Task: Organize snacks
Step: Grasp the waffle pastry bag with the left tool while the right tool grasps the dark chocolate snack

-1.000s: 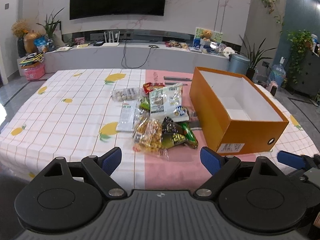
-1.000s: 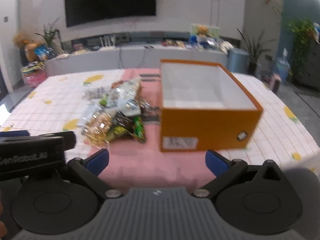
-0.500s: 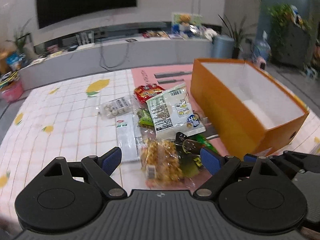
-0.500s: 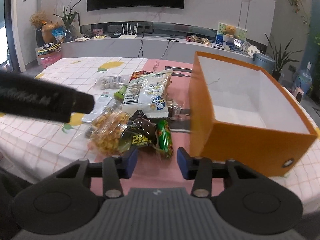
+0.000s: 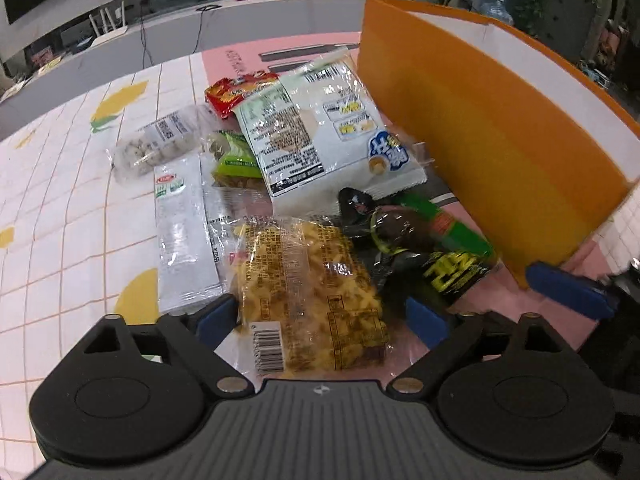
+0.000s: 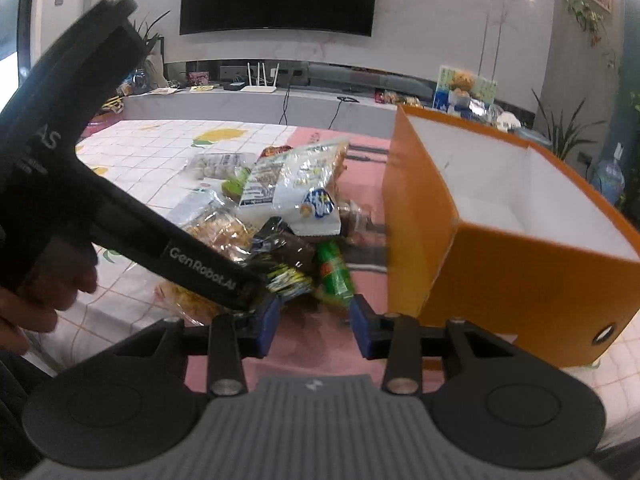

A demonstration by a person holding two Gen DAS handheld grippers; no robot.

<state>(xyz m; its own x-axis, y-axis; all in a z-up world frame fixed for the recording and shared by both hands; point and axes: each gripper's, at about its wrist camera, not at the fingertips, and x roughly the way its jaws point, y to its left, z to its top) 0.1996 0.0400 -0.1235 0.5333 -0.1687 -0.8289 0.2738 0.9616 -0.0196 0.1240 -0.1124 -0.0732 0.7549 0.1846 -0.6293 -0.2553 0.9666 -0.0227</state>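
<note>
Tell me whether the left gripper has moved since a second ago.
Yes. The left gripper has dropped forward toward the snacks: its open jaws now straddle the yellow bag, beside the orange box.

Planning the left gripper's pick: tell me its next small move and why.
Probably close the left gripper on the yellow snack bag. Its open fingers already straddle the bag's near end, the bag lies on top of the pile, and the orange box stands open beside it. The right gripper is open and holds nothing.
</note>
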